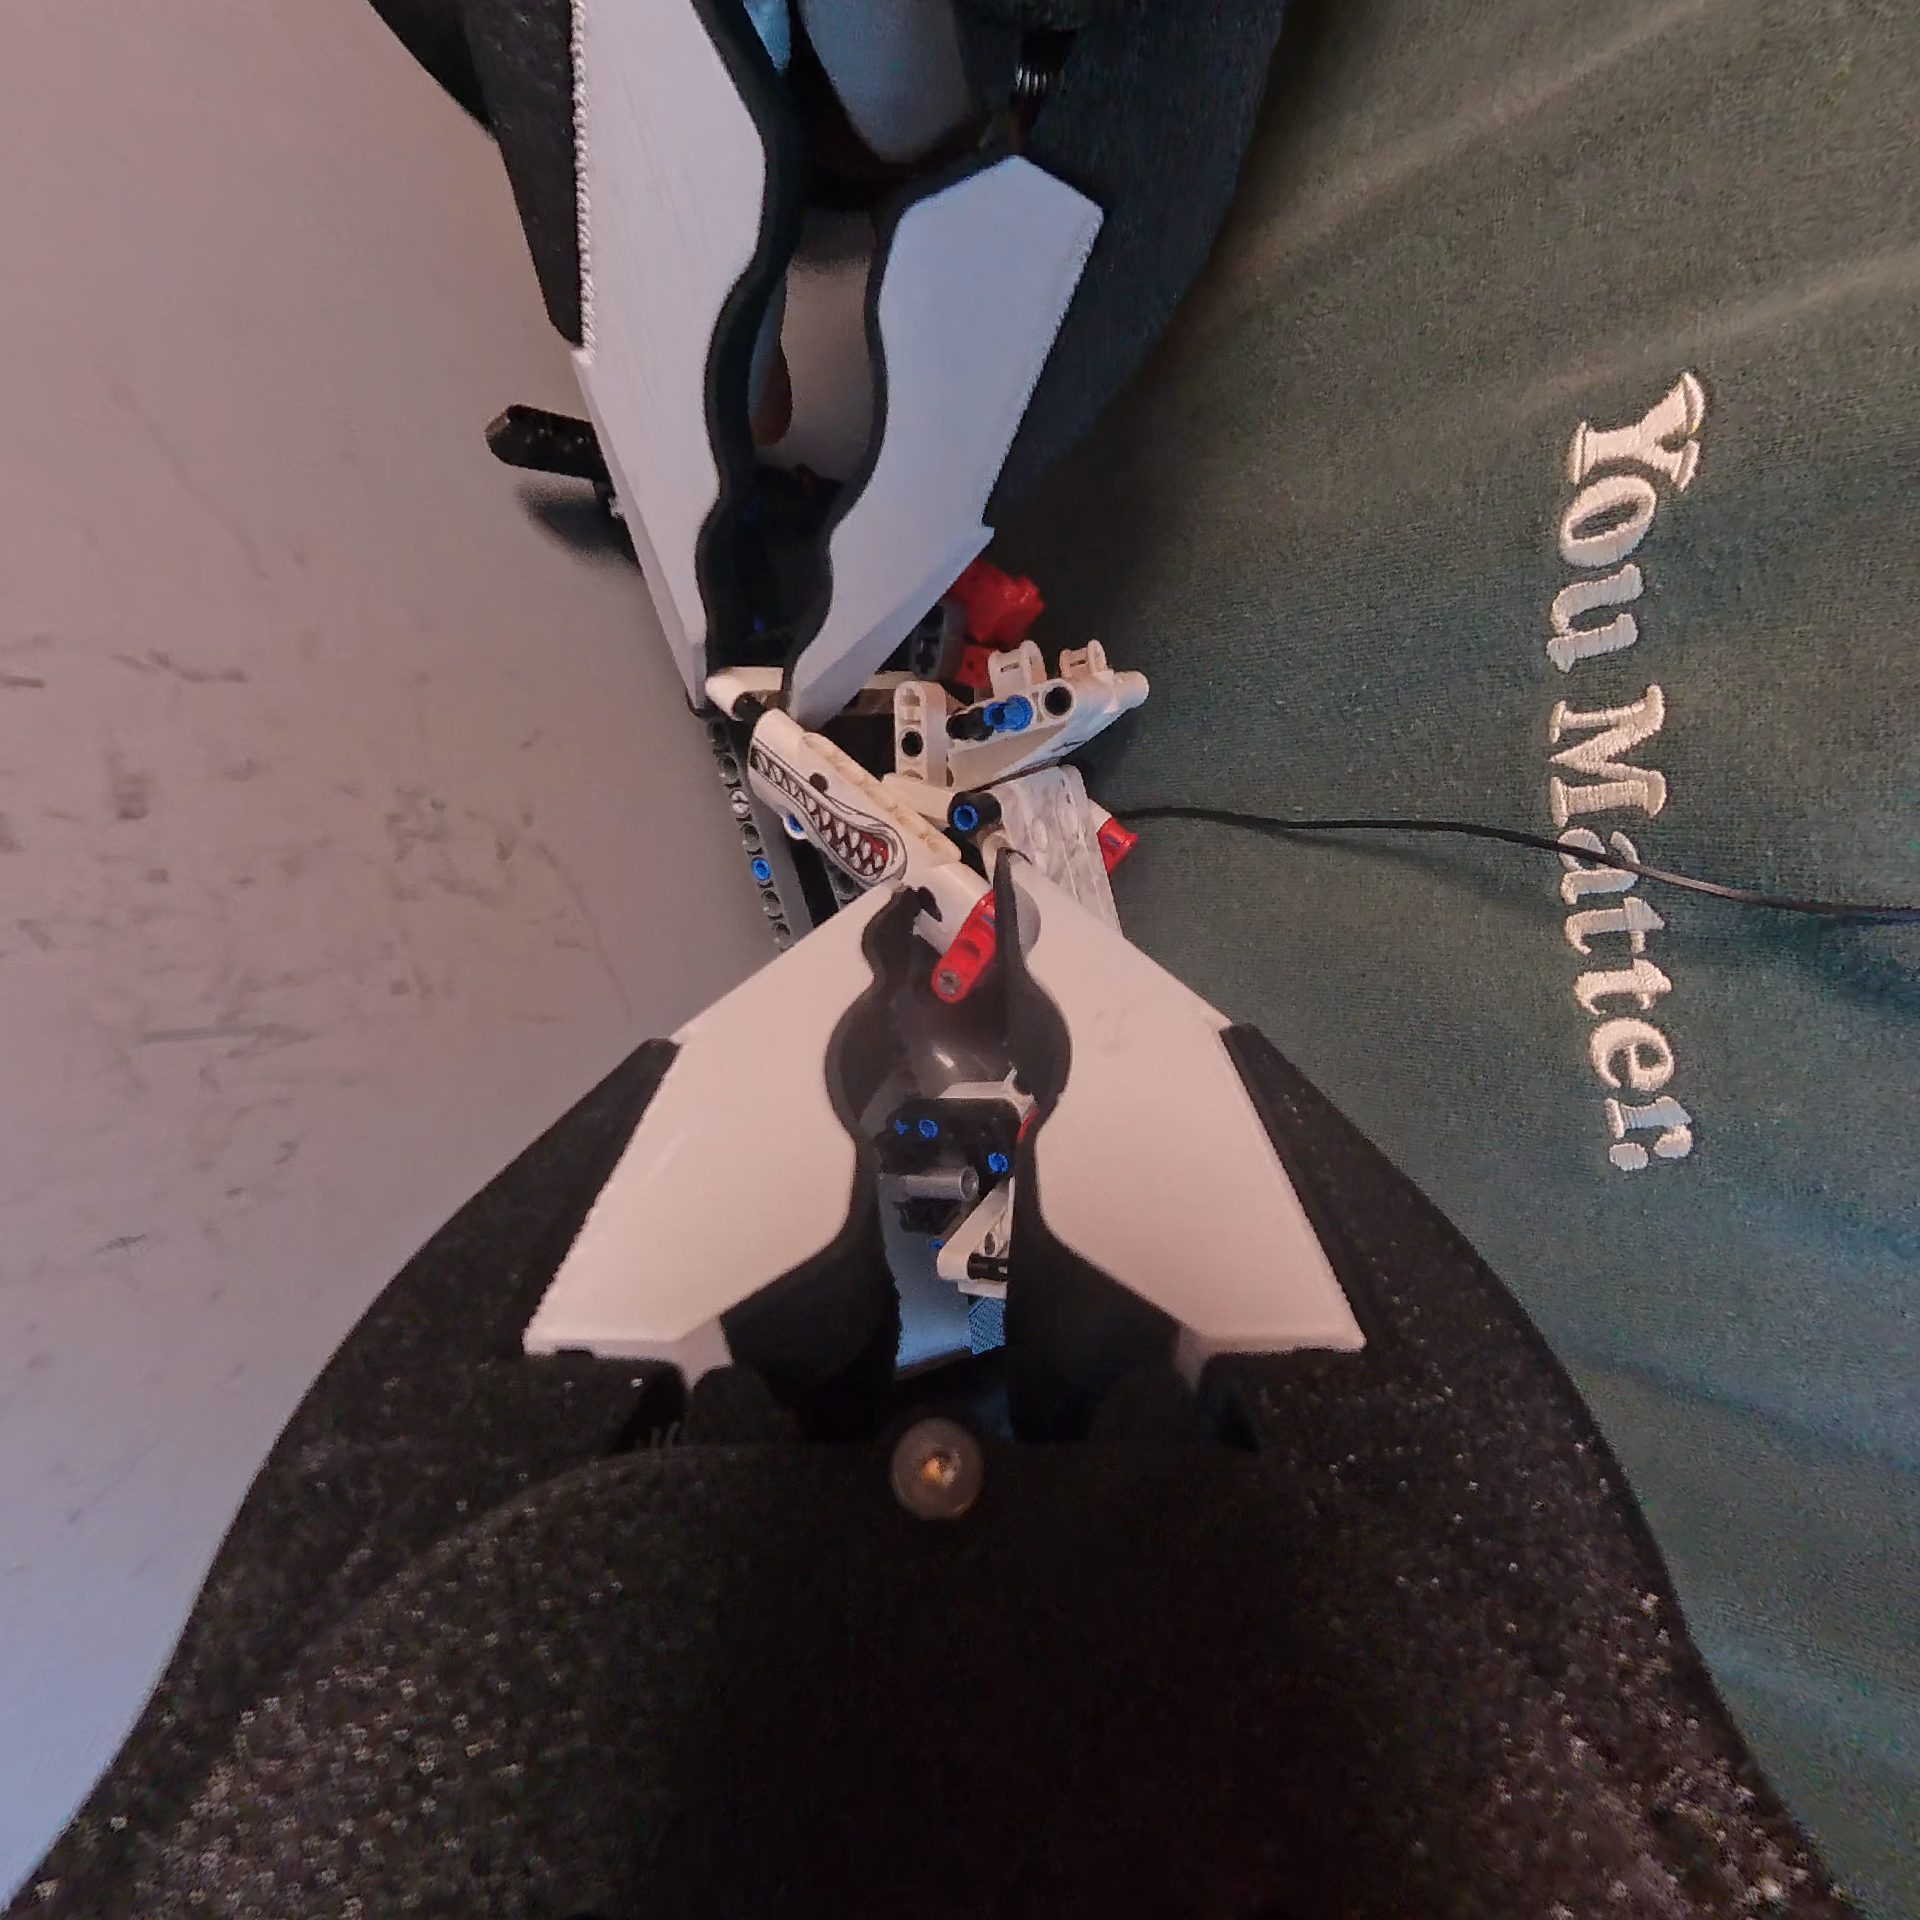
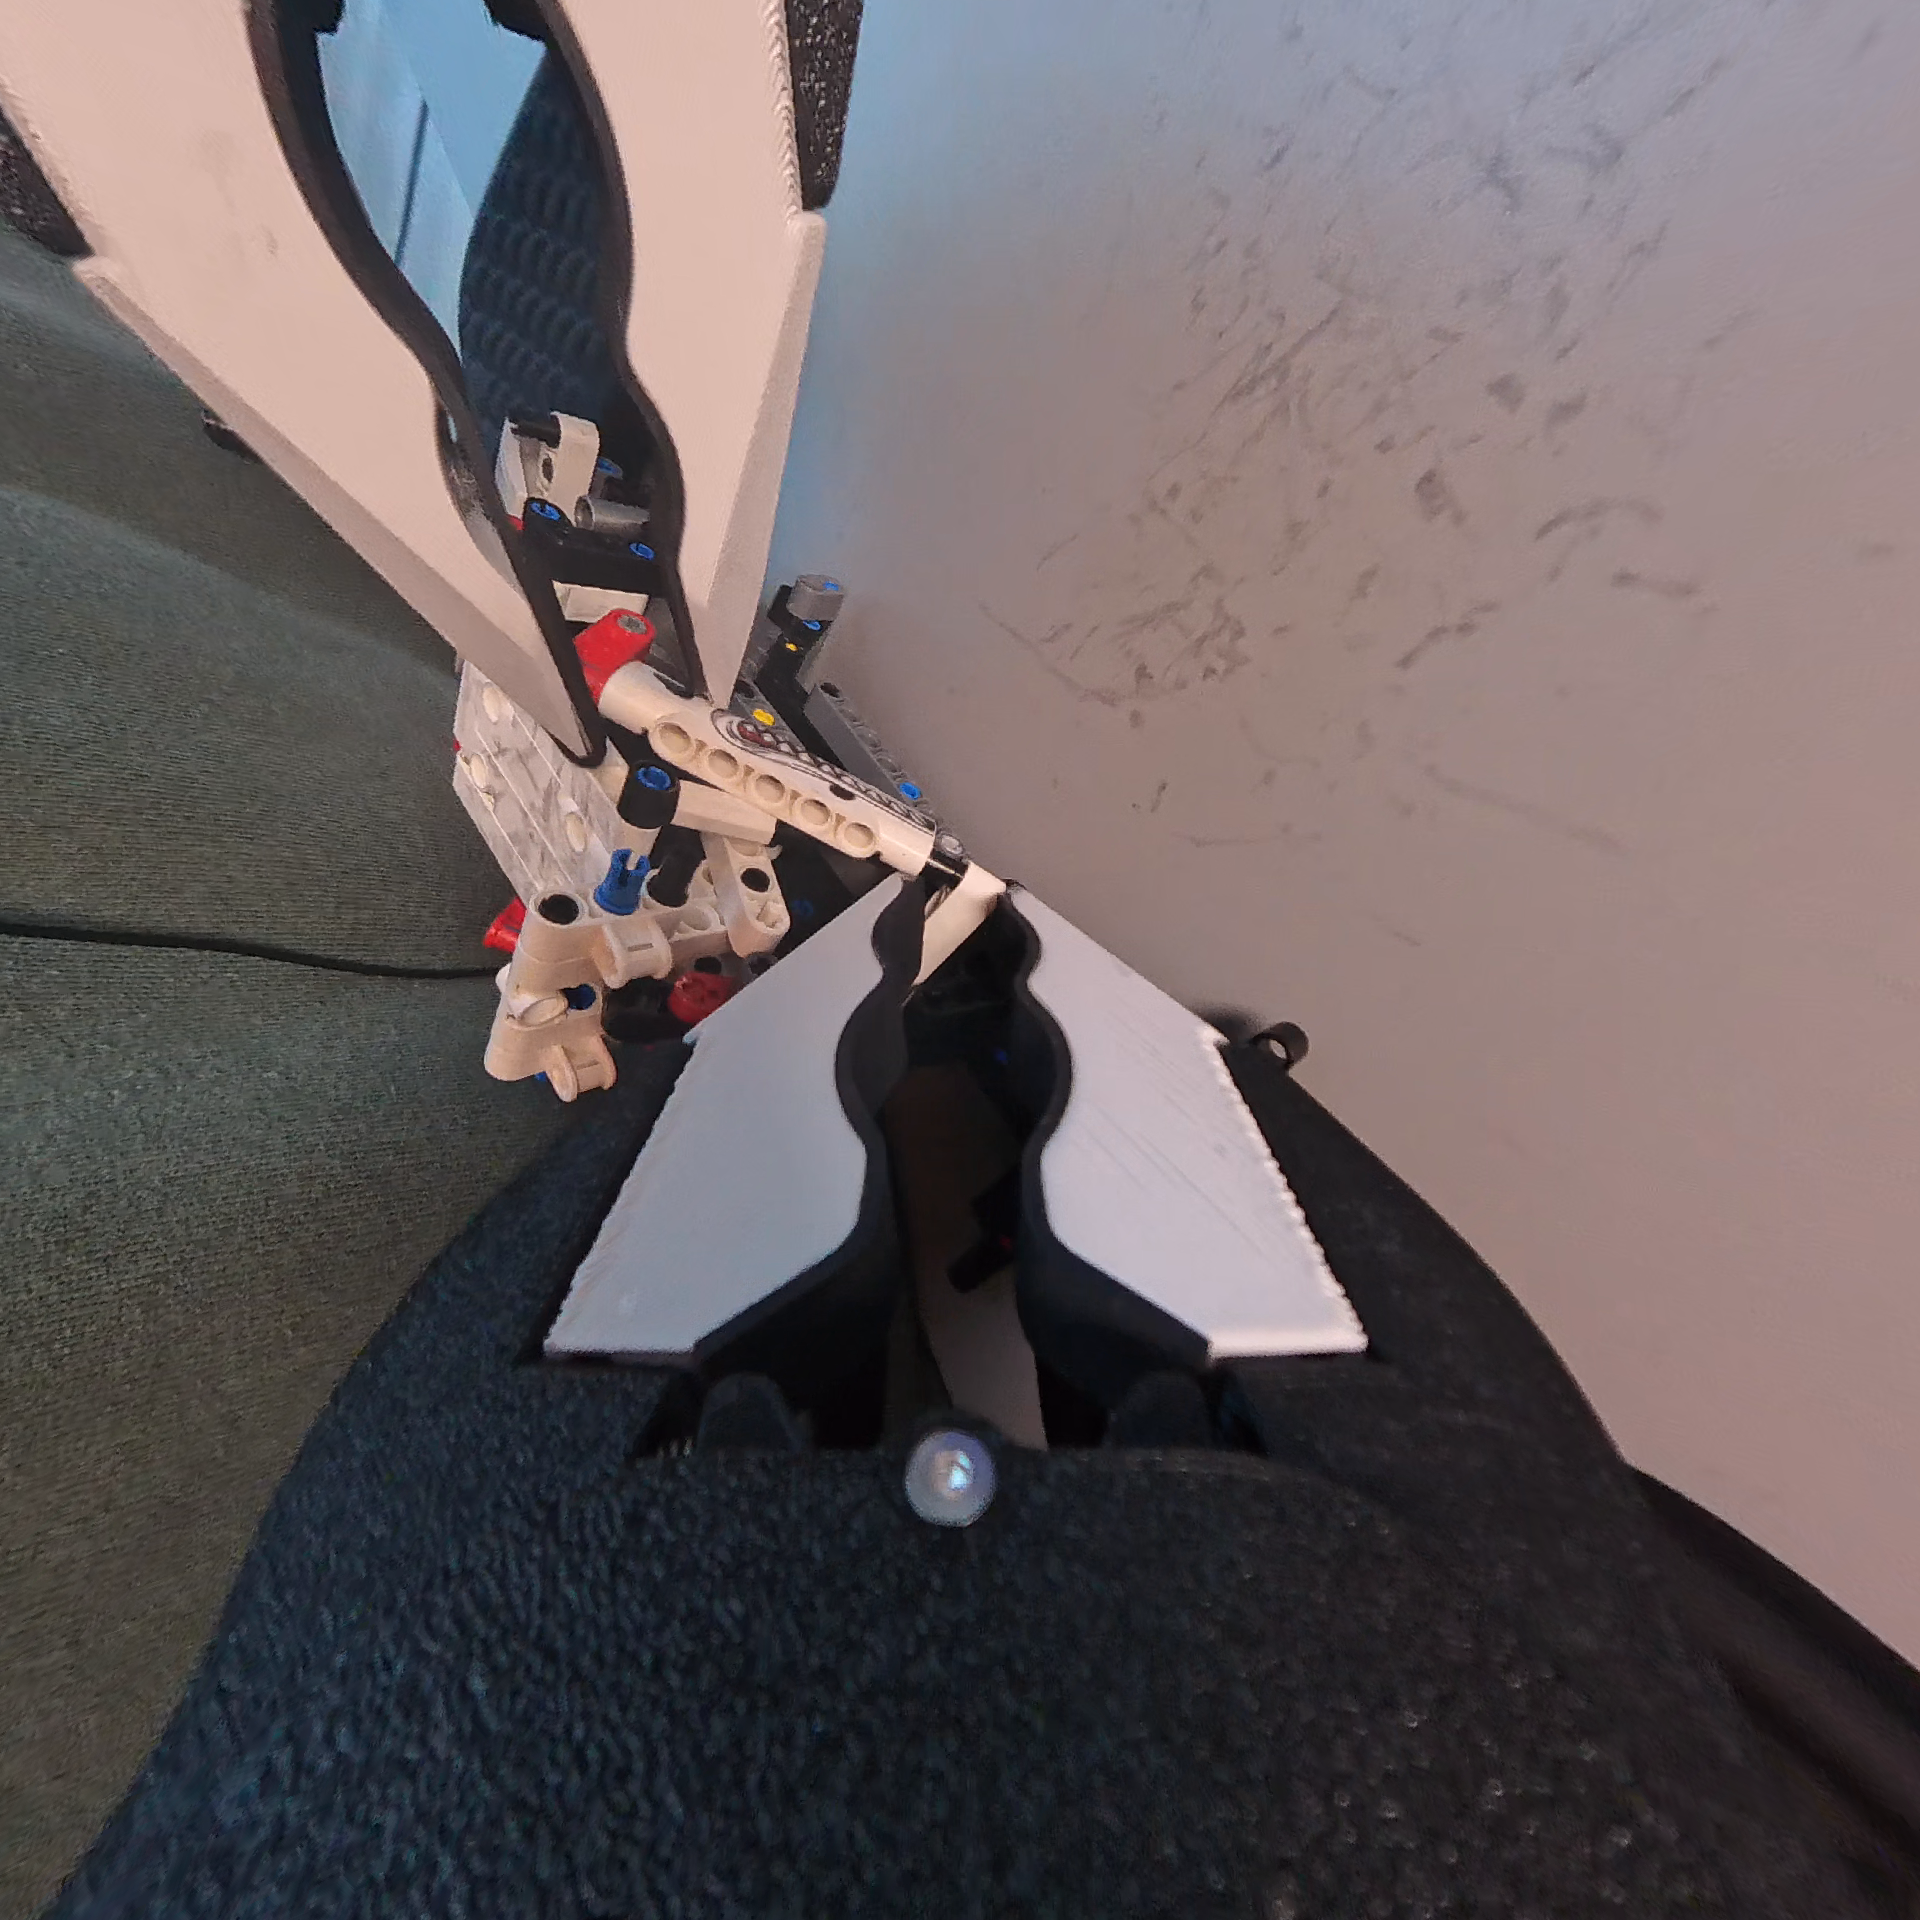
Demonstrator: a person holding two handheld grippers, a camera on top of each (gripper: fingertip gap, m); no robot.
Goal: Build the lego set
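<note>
Clearly the lego model (image 1: 914, 790) is a partly built piece of white beams with black, grey and red parts and small blue pins; one long white beam (image 1: 831, 810) bears a printed shark-mouth design and ends in a red connector (image 1: 961, 961). In the right wrist view the same model (image 2: 644, 831) shows a white holed panel on its left and a cluster of white connectors at its near left, with the shark-mouth beam (image 2: 790, 790) running diagonally across it. It is held off the pale, scuffed bench (image 1: 260, 831), between the two tools and close to a person's green sweatshirt (image 1: 1455, 935), over which a thin black cable (image 1: 1455, 847) runs. The left gripper (image 1: 951, 920) has its jaws clenched around the red-tipped end of the model, part of which sits back between the jaws in the left wrist view. The right gripper (image 2: 951, 894) meets the model from the opposite end, its jaws closed on the black-tipped end of the shark-mouth beam. Each tool appears at the far side of the other's view, with the model between them.
</note>
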